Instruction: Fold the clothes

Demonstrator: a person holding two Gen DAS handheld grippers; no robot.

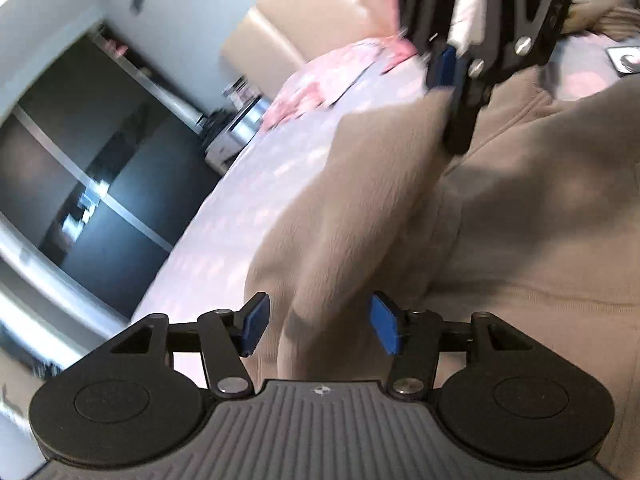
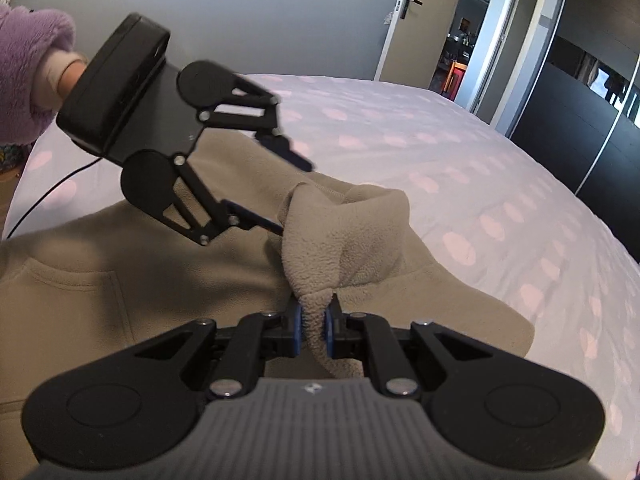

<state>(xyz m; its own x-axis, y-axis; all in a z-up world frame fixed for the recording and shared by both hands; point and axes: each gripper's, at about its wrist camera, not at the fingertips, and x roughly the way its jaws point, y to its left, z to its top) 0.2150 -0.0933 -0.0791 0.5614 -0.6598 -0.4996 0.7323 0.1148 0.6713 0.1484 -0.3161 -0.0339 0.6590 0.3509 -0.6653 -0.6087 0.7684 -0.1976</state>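
A beige fleece garment (image 2: 120, 280) lies spread on the bed. My right gripper (image 2: 313, 330) is shut on a bunched fold of it, and the pinched cloth (image 2: 340, 240) rises in a peak ahead of the blue pads. In the left wrist view the right gripper (image 1: 454, 92) comes down from the top and holds that lifted corner of the fleece (image 1: 360, 200). My left gripper (image 1: 320, 326) stands open just above the fleece, its pads apart and pressing on nothing. From the right wrist view the left gripper (image 2: 290, 196) hovers beside the raised fold, its lower finger close to it.
The bed has a lilac sheet with pink spots (image 2: 460, 168). A hand in a purple fleece sleeve (image 2: 24, 72) holds the left gripper, and a black cable (image 2: 44, 196) trails over the bed. Dark glossy wardrobe doors (image 1: 80, 168) stand beside the bed. A beige headboard (image 1: 312, 12) and pink bedding (image 1: 312, 88) are beyond.
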